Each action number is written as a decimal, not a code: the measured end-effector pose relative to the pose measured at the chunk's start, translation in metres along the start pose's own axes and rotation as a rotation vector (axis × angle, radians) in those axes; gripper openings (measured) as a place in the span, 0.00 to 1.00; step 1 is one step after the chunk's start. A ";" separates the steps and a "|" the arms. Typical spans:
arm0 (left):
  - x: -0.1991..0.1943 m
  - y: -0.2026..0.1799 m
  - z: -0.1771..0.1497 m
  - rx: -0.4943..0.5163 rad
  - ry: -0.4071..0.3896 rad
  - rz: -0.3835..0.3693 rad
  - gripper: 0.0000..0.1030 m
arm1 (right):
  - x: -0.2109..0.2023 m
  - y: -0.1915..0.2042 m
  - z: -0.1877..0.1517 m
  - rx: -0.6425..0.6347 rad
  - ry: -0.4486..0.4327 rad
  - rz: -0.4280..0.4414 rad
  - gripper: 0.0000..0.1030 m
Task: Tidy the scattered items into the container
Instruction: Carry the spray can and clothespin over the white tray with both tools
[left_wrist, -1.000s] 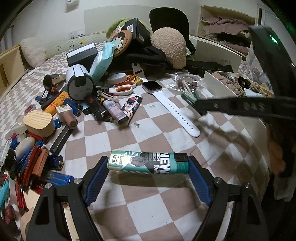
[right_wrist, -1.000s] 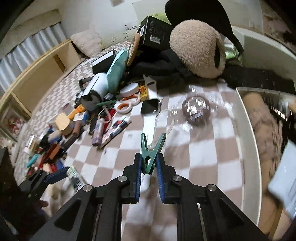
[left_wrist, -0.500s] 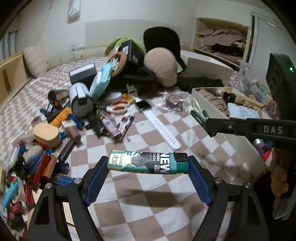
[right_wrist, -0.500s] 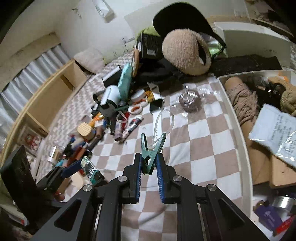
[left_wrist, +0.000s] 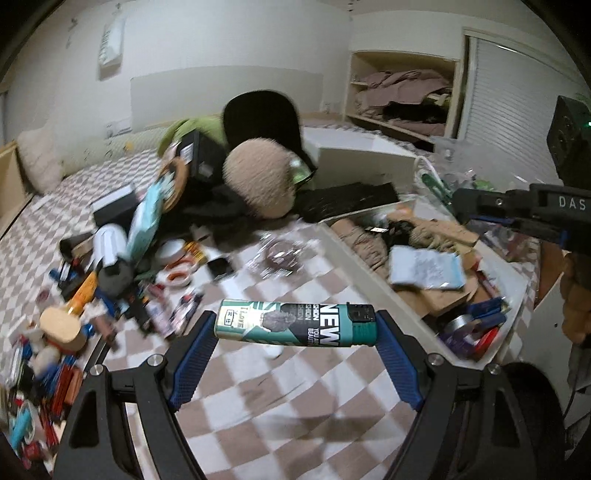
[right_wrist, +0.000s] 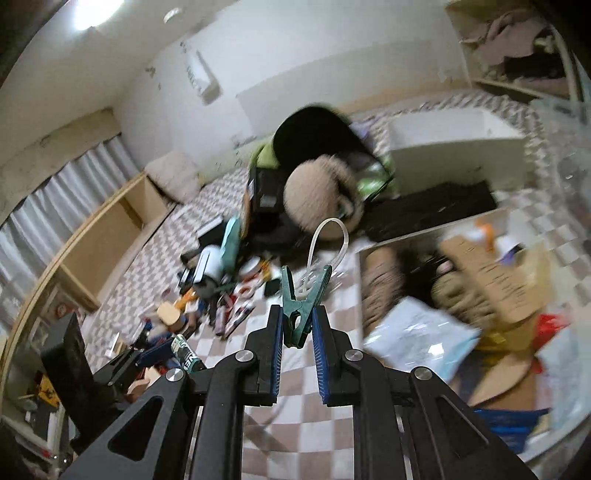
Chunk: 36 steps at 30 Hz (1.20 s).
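My left gripper (left_wrist: 295, 330) is shut on a teal tube (left_wrist: 295, 324) printed "NEW", held crosswise by its ends above the checkered cloth. My right gripper (right_wrist: 298, 330) is shut on a green clothes peg (right_wrist: 301, 301) with a white loop (right_wrist: 328, 240) hanging from its jaws. The white container (left_wrist: 354, 254) stands to the right, full of cloth, paper and small items; it also shows in the right wrist view (right_wrist: 360, 258). In the left wrist view the right gripper (left_wrist: 458, 201) is above the container. Scattered items (left_wrist: 110, 280) lie heaped on the left.
A beige plush ball (left_wrist: 260, 177) and a black cap (left_wrist: 262, 118) sit at the back. A white box (left_wrist: 362, 158) stands behind the container. A wooden block (left_wrist: 61, 326) and pens lie at the left edge. Shelves (left_wrist: 402, 99) with clothes stand behind.
Both grippers have risen and swung right toward the container with their loads. The right gripper now hangs over the container.
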<state>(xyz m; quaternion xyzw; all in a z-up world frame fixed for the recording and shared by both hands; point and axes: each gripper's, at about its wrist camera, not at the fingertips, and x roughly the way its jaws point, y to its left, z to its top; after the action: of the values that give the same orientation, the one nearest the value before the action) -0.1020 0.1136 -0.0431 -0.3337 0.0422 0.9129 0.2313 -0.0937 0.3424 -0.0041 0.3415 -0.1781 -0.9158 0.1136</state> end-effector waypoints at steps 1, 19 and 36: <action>0.001 -0.006 0.004 0.009 -0.007 -0.010 0.82 | -0.006 -0.005 0.002 0.002 -0.008 -0.007 0.16; 0.043 -0.153 0.044 0.234 0.004 -0.277 0.82 | -0.078 -0.131 -0.008 0.108 -0.028 -0.266 0.16; 0.117 -0.233 0.038 0.376 0.166 -0.391 0.82 | -0.046 -0.176 -0.019 0.108 0.122 -0.293 0.16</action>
<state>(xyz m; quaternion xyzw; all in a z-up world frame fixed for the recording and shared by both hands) -0.0977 0.3757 -0.0690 -0.3606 0.1646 0.7966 0.4565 -0.0618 0.5129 -0.0615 0.4243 -0.1682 -0.8893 -0.0292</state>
